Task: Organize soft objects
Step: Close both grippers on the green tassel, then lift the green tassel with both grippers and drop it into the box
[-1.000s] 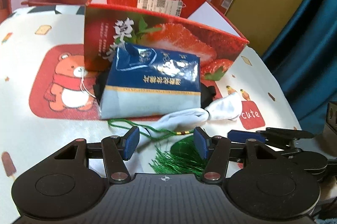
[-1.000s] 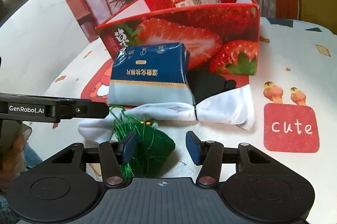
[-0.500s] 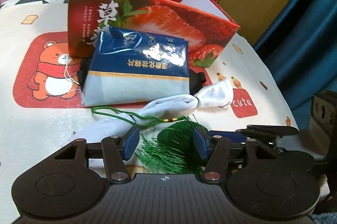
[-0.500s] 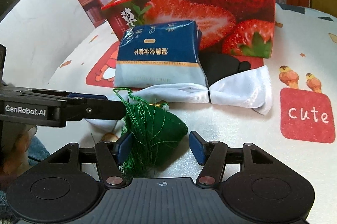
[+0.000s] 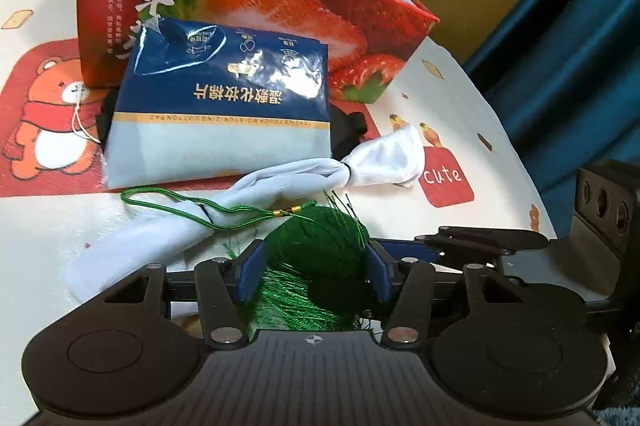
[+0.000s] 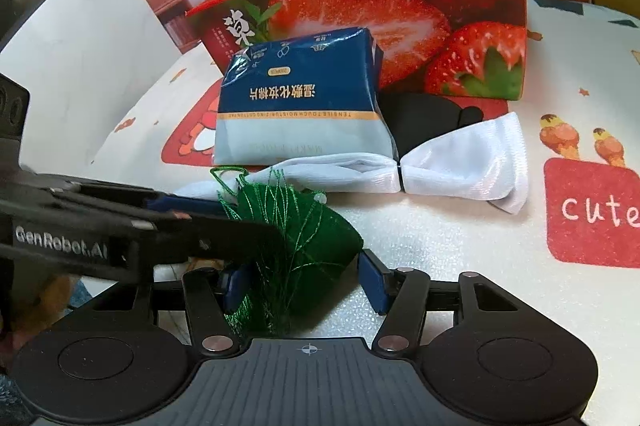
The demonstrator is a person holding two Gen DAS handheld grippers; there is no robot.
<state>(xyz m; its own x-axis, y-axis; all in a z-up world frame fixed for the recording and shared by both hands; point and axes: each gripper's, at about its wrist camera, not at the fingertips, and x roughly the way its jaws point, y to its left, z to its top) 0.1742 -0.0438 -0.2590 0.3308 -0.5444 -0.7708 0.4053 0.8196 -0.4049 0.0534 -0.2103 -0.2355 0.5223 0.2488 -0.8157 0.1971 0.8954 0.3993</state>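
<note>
A green tasselled pouch (image 5: 320, 246) lies on the table between the open fingers of my left gripper (image 5: 314, 272). The same pouch (image 6: 304, 238) also sits between the open fingers of my right gripper (image 6: 302, 282). Its green cord (image 5: 192, 205) trails over a white sock (image 5: 280, 181). Behind lie a blue cotton-pad pack (image 5: 224, 117) and a black soft item (image 6: 428, 121). A red strawberry box (image 5: 260, 1) stands open at the back. The left gripper's finger (image 6: 132, 226) crosses the right wrist view, touching the pouch.
The table is round, with a cartoon-print cloth (image 6: 460, 246). A blue curtain (image 5: 580, 25) hangs past its right edge. The right gripper's arm (image 5: 520, 246) reaches in from the right in the left wrist view. The white sock (image 6: 440, 165) lies just ahead of the pouch.
Both grippers have moved forward and closer together, so the green pouch now lies between the fingers of both. Both stay open. The objects on the table have not moved.
</note>
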